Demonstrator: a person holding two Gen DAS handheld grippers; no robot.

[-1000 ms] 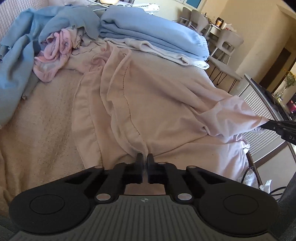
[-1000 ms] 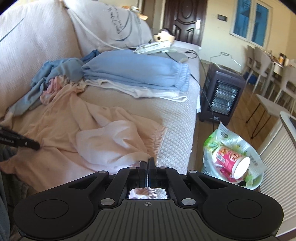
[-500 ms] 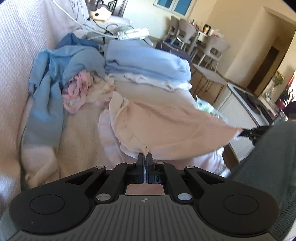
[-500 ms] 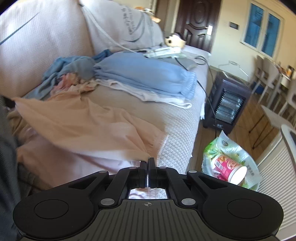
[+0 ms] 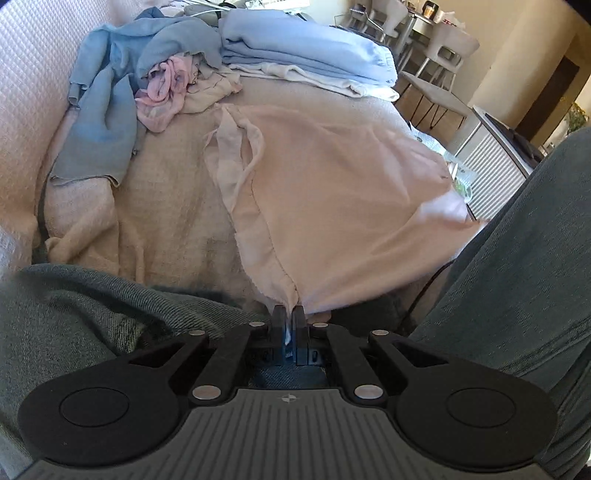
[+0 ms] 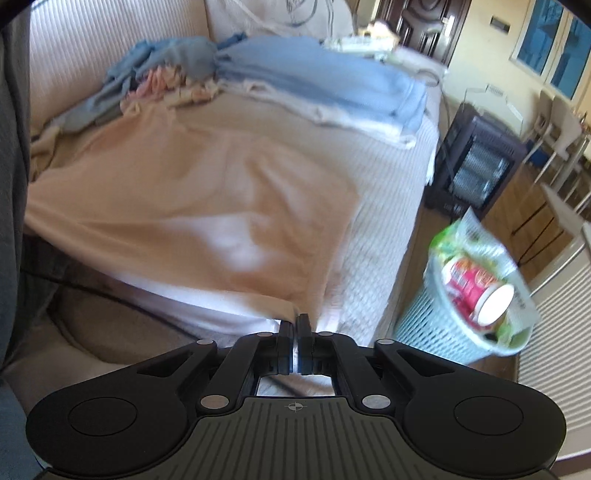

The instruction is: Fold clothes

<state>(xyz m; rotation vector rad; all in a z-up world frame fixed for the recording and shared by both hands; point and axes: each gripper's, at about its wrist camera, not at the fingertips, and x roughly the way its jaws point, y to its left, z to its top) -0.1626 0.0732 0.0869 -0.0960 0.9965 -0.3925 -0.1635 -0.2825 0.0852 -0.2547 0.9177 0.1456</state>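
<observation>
Two hand-held grippers each grasp one near corner of a pale pink garment spread across a sofa seat. At the bottom centre of the left wrist view, the left gripper is closed on a bunched seam corner of the cloth. At the bottom centre of the right wrist view, the right gripper has its jaws just beginning to part, with a corner of the same garment still pinched between the pads. From these two corners the cloth runs up the frame, mostly flat with soft wrinkles. Beneath it lies a beige textured sofa cover; grey-green trouser legs of the person fill the lower left and right of the left view. Toward the top of both frames sits a folded stack of light blue and white clothes, and to its left an unfolded heap of blue and pink garments against the quilted sofa back. In the right view, the right side shows a wooden floor with a dark heater and a pale waste basket holding a red cup, beside yellow walls, blue windows and a dark door. Chairs stand at the upper right of the left view.
</observation>
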